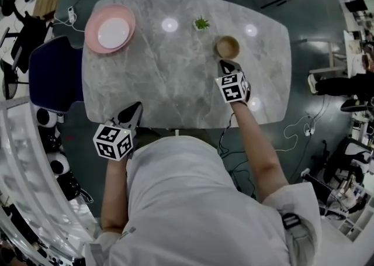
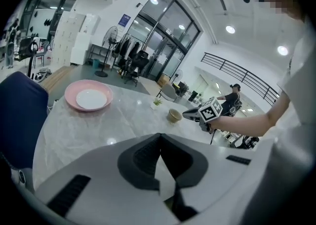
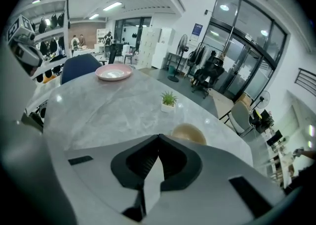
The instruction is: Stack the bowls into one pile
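Note:
A small tan bowl [image 1: 228, 45] stands on the grey marble table [image 1: 175, 83], right of its middle. My right gripper [image 1: 225, 64] is just in front of it, jaws shut, tips meeting with nothing visible between them. In the right gripper view the tan bowl [image 3: 190, 132] lies just beyond and right of the right gripper [image 3: 158, 137]; contact cannot be told. A wide pink bowl [image 1: 93, 37] with a white bowl [image 1: 113, 33] inside it sits at the far left corner. My left gripper [image 1: 135, 108] hovers shut and empty over the table's near edge.
A small potted plant [image 1: 201, 23] stands on the table behind and left of the tan bowl. A blue chair [image 1: 52, 75] is pushed against the table's left end. Cables [image 1: 304, 130] lie on the floor at the right.

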`<state>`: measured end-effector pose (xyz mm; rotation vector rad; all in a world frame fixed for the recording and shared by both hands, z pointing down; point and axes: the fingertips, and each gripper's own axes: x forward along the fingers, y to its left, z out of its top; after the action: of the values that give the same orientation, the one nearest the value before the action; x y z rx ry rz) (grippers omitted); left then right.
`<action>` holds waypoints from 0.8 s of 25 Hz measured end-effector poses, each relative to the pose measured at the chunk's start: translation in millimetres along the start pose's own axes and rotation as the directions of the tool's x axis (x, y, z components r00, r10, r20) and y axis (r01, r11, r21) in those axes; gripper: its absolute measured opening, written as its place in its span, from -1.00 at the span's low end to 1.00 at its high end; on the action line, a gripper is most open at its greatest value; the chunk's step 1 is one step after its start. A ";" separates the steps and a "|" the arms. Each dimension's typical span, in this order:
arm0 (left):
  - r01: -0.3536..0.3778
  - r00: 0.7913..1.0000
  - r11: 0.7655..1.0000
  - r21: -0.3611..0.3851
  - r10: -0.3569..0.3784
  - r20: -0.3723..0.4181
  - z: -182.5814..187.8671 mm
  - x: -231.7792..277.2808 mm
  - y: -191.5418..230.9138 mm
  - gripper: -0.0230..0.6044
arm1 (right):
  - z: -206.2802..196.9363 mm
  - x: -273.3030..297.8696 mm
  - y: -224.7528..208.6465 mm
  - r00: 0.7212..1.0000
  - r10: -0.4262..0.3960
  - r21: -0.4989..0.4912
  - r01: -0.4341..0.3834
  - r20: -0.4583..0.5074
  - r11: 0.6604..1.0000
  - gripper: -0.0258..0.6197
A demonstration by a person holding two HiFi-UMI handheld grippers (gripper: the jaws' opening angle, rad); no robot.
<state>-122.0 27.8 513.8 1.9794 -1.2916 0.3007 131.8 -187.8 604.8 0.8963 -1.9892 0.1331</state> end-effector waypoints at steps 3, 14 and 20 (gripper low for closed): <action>0.030 1.000 0.999 0.037 -0.030 0.003 9.7 -2.6 1.9 -0.92 | 12.0 -20.0 14.1 0.999 0.003 0.046 -0.004 0.034 0.999 -0.88; 0.105 0.991 0.975 0.193 -0.118 0.058 57.1 -15.4 6.1 -0.92 | 55.5 -98.3 74.6 0.980 0.053 0.202 -0.092 0.189 0.975 -0.88; 0.134 0.981 0.950 0.283 -0.167 0.097 87.2 -25.0 0.7 -0.92 | 85.2 -140.4 106.4 0.951 0.061 0.242 -0.138 0.302 0.960 -0.88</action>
<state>-151.0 -15.3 439.4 2.3514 -1.2152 0.3042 47.8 -70.6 472.6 1.0285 -2.3325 0.3457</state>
